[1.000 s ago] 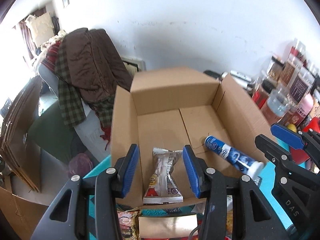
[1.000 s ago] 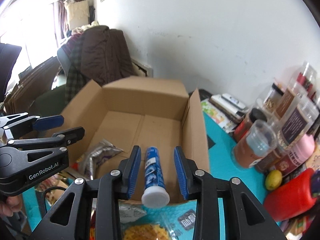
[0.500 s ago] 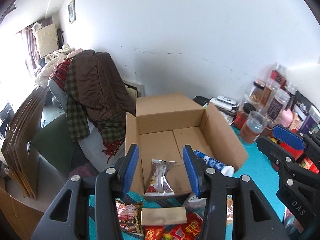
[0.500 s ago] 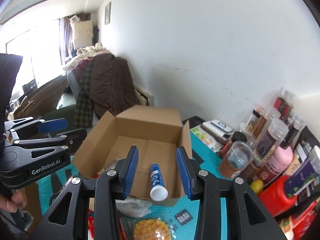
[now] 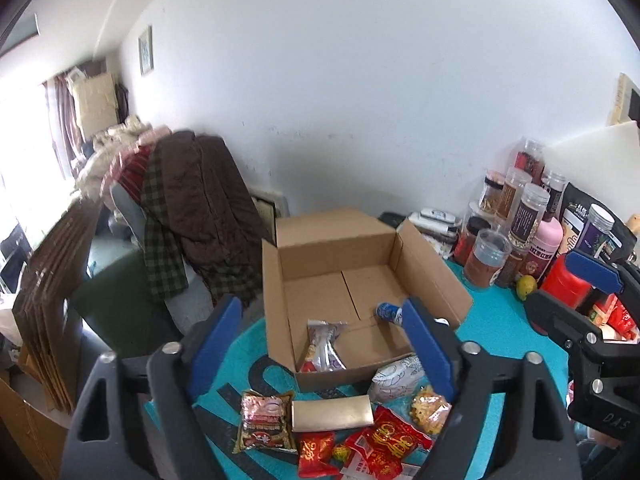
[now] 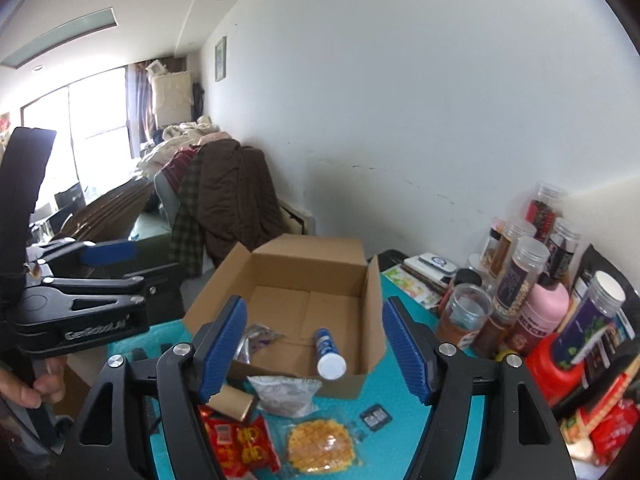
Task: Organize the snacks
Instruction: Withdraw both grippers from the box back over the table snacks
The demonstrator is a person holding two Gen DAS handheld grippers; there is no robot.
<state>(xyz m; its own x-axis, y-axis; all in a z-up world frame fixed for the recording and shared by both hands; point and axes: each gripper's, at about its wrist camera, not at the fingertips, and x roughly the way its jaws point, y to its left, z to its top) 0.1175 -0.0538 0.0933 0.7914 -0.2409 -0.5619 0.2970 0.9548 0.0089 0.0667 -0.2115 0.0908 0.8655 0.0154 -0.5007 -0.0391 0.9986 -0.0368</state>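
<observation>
Across the left wrist view, the left gripper [image 5: 326,344] fills the bottom, its blue pads spread wide and its jaws opening with nothing pressed between them. Beyond them, near the centre, the cardboard box [image 5: 332,240] stands open on the teal mat [image 5: 492,320]. Inside it a silver snack packet [image 5: 322,350] lies against the near wall, and a blue tube [image 5: 387,312] lies toward 3 o'clock of the packet, partly hidden by the right-hand pad. Just outside the box at 6 o'clock lie loose snacks: a brown-and-red pouch [image 5: 266,426], a gold packet [image 5: 332,414], red wrappers [image 5: 388,444], a white bag [image 5: 394,378] and a bag of yellow crackers [image 5: 430,410]. At 3 o'clock stand jars [image 5: 486,256], with the right gripper [image 5: 576,300] in front of them at the frame's edge. From the right wrist view, the right gripper [image 6: 314,350] likewise has its jaws opening, apart from everything on the table. The cardboard box [image 6: 308,254] sits between and beyond the pads, holding the blue tube [image 6: 329,350] with its white cap toward the camera and the silver snack packet [image 6: 256,338] at its 9 o'clock. The left gripper [image 6: 80,292] shows at 9 o'clock, a hand [image 6: 28,380] gripping its handle.
</observation>
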